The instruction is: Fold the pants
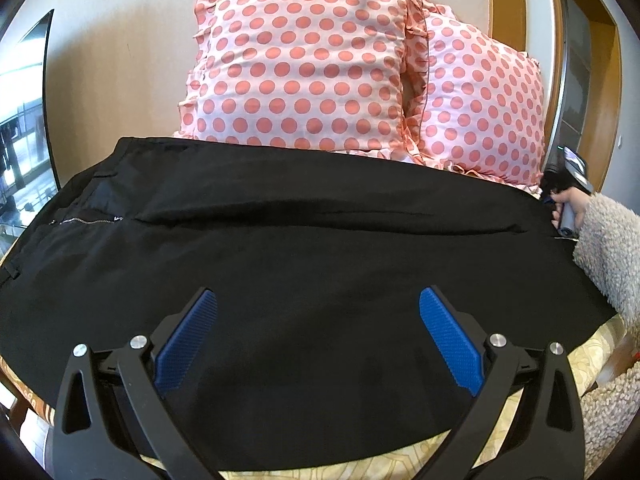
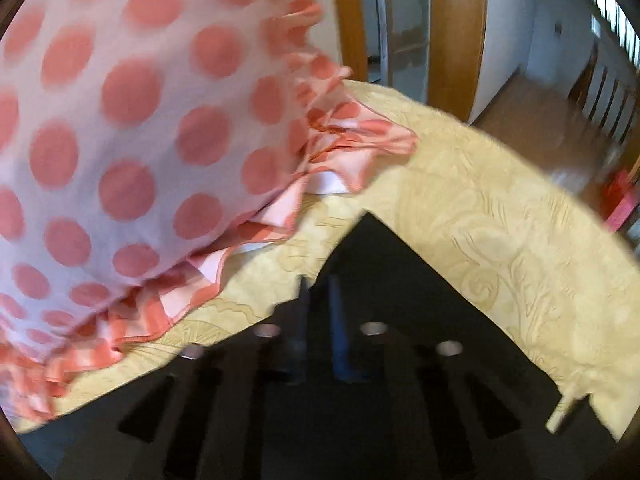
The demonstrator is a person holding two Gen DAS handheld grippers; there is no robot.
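Note:
Black pants (image 1: 304,248) lie flat across the bed, zipper and waistband at the left, legs folded together and running to the right. My left gripper (image 1: 318,304) is open, its blue pads (image 1: 188,344) spread above the near edge of the pants, holding nothing. My right gripper (image 2: 320,284) is blurred in the right wrist view. Its fingers stand close together over a corner of the pants (image 2: 372,256), and whether cloth is pinched between them is unclear. It also shows in the left wrist view (image 1: 560,188) at the far right end of the pants.
Two pink polka-dot pillows (image 1: 304,68) lean on the wall behind the pants, one close to my right gripper (image 2: 120,140). A yellow patterned bedspread (image 2: 480,208) covers the bed. A wooden door frame (image 2: 452,32) and a hallway lie beyond the bed's right edge.

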